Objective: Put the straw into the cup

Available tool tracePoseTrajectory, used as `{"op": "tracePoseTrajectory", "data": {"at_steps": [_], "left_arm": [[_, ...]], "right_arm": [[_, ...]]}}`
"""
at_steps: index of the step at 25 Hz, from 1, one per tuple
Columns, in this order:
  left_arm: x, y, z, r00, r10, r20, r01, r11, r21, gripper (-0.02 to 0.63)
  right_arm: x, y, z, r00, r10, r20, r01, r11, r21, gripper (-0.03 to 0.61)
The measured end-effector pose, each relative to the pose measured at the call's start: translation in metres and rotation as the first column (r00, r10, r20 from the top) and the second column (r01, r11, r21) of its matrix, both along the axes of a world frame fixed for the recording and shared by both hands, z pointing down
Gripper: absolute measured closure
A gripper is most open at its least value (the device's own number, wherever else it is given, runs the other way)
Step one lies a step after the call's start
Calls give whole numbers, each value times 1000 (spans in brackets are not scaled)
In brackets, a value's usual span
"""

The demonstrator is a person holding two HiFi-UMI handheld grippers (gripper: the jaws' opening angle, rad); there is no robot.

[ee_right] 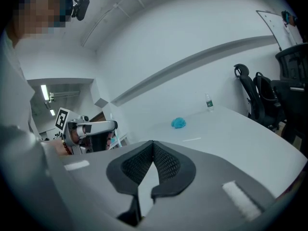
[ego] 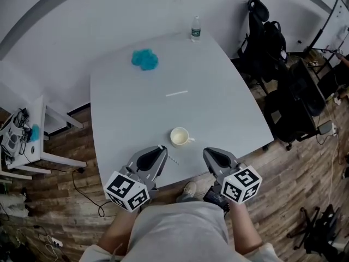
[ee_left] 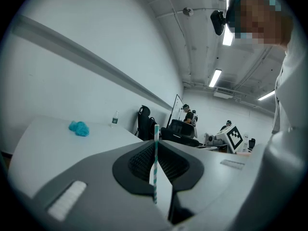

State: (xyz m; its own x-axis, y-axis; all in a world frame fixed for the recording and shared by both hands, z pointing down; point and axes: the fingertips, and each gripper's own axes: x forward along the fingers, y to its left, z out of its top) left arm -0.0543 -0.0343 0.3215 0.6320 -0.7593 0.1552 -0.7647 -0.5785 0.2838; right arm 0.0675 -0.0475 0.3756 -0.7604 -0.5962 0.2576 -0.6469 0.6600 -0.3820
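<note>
While left hand-held gripper (ee_left: 159, 152) pinches straw (ee_left: 156, 132) | right (ee_right: 153, 150) closed | table (ego: 218, 102) white, floor (ego: 65, 201) seemingly wood

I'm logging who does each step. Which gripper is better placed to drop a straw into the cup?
Left. The left gripper is shut on a striped straw and sits just beside the cup. The right gripper is shut with nothing between its jaws.

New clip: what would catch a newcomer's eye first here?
The teal-striped straw pinched in the closed jaws of the left gripper stands out first, just left of the white cup near the front edge of the table. Farther off, a bright teal clump lies at the table's far left, and the right gripper hangs shut and empty beside the cup.
</note>
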Motion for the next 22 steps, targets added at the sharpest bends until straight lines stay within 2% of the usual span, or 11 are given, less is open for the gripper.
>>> {"op": "tracePoseTrajectory", "data": {"at_steps": [6,12,22], "left_arm": [[3,-15,-4,1000,-9,2,9,1000,0,575],[-13,-25,-5,999,-23,-27,22,1000,-15,575],[-28,-53,-14,998,27,-59,-28,1000,-11,575]], "right_arm": [[8,-12,1,1000,6,11,-6,1000,-17,572],[-2,-17,6,1000,22,8,-22,999,-30,572],[-13,-30,2,997,78,-3,-78,997,-27,572]]}}
